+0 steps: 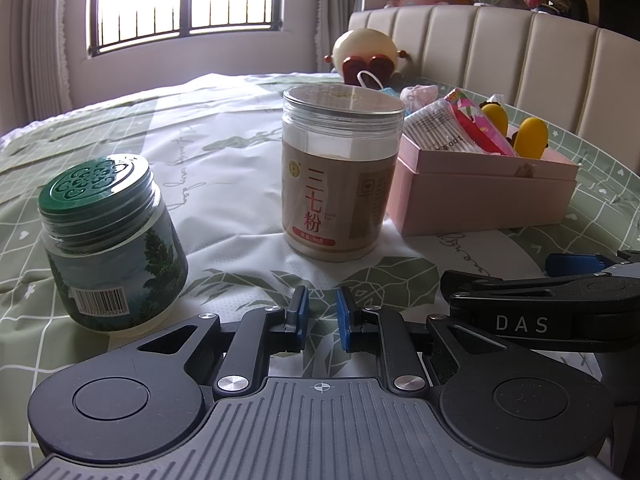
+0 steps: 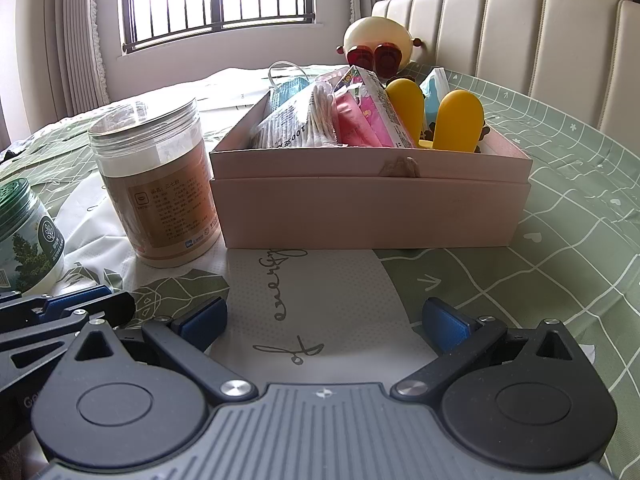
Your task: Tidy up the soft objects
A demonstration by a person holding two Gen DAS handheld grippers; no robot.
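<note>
A pink box (image 2: 372,216) stands on the green patterned tablecloth (image 2: 560,240), also in the left wrist view (image 1: 480,200). It holds a cotton swab pack (image 2: 296,124), a pink packet (image 2: 372,108), two yellow rounded pieces (image 2: 456,120), a blue tissue pack (image 2: 434,92) and a blue mask (image 2: 290,88). My right gripper (image 2: 324,320) is open and empty, low in front of the box. My left gripper (image 1: 322,314) has its jaws nearly together with a narrow gap, nothing between them.
A clear jar of brown powder (image 1: 340,176) stands left of the box, also in the right wrist view (image 2: 160,184). A green-lidded jar (image 1: 112,240) stands further left. A round cream toy (image 2: 378,46) lies behind the box. A padded headboard (image 2: 520,36) is at back right.
</note>
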